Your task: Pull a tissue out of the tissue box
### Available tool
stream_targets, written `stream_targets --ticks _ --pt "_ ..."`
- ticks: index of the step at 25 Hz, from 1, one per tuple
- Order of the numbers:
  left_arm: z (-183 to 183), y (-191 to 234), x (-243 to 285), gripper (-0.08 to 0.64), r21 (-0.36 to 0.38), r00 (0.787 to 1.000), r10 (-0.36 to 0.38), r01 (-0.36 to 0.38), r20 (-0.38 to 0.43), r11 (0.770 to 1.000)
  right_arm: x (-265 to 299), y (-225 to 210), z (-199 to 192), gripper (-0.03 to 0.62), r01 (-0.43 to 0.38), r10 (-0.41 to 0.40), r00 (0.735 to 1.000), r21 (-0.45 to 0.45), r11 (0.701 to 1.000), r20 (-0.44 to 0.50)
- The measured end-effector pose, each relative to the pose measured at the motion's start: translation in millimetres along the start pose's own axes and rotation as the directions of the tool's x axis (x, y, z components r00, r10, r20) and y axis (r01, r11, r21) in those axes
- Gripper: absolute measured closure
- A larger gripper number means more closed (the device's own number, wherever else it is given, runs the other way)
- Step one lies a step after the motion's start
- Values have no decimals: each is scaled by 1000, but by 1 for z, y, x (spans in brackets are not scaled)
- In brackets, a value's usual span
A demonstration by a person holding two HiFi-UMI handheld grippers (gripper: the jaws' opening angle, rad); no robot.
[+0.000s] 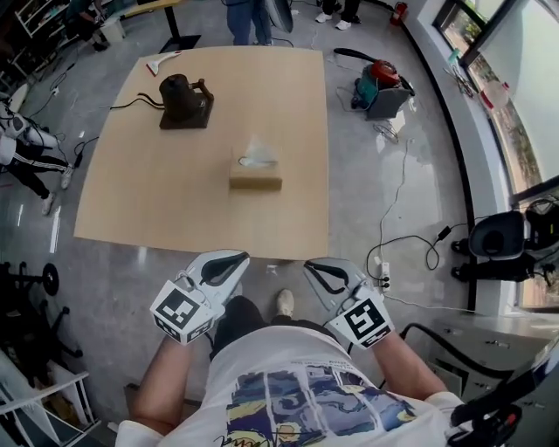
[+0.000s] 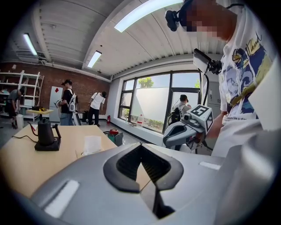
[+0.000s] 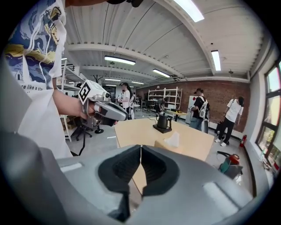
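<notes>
Both claws hung shut and empty, short of the near edge of the worktop (image 1: 175, 205). The left claw (image 1: 229, 260) had its jaws pressed together with nothing between them, and the right claw (image 1: 316, 267) matched it, tips meeting on air. Each sat over grey floor (image 1: 376, 196), pointing at the pale wooden top.

Well ahead of both claws, about midway between their lines, stood the box (image 1: 255, 178) on bare wood, with a white tissue (image 1: 258, 152) poking up from its top. Further ahead, off toward the left claw's side, a dark kettle (image 1: 183, 98) sat on its base, its cord trailing off the edge.

Out past the right claw, cables (image 1: 406, 237) snaked over the floor toward a long window (image 2: 149, 103). Beyond the far end of the worktop a brick wall (image 3: 210, 93) closed the room, with bystanders (image 3: 199, 110) standing in front of it. Strip lights (image 2: 145, 13) ran along the ribbed white ceiling.
</notes>
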State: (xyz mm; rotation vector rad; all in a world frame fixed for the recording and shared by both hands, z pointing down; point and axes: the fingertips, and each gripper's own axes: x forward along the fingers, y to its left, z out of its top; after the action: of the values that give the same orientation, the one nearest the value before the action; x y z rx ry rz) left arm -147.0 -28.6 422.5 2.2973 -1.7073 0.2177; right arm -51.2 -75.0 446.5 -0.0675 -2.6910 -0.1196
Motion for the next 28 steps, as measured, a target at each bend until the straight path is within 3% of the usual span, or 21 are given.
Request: stream_targets --ticks 4,6,9,17,23,25,28 --pt "4 54 18 549 34 999 -32 32 -19 999 20 -23 1 588 58 -57 998 29 998 -33" --pt "7 79 30 485 62 997 -67 70 -43 996 28 -31 4 588 97 -95 995 52 994 -43" --pt "17 116 48 457 120 992 -105 113 -67 986 39 -43 11 588 144 -140 989 69 987 -49" --pt "30 203 109 369 261 964 -200 241 -172 935 68 -67 26 588 261 -254 964 117 958 -75" --pt "13 246 159 294 246 926 -275 338 -258 908 77 -80 32 588 357 -344 933 154 921 -108" --pt "8 250 173 287 266 909 -302 379 -287 887 76 -82 30 588 382 -366 922 162 910 -125" --pt "0 253 195 287 338 882 -327 439 -339 833 76 -84 27 588 418 -395 906 181 890 -151"
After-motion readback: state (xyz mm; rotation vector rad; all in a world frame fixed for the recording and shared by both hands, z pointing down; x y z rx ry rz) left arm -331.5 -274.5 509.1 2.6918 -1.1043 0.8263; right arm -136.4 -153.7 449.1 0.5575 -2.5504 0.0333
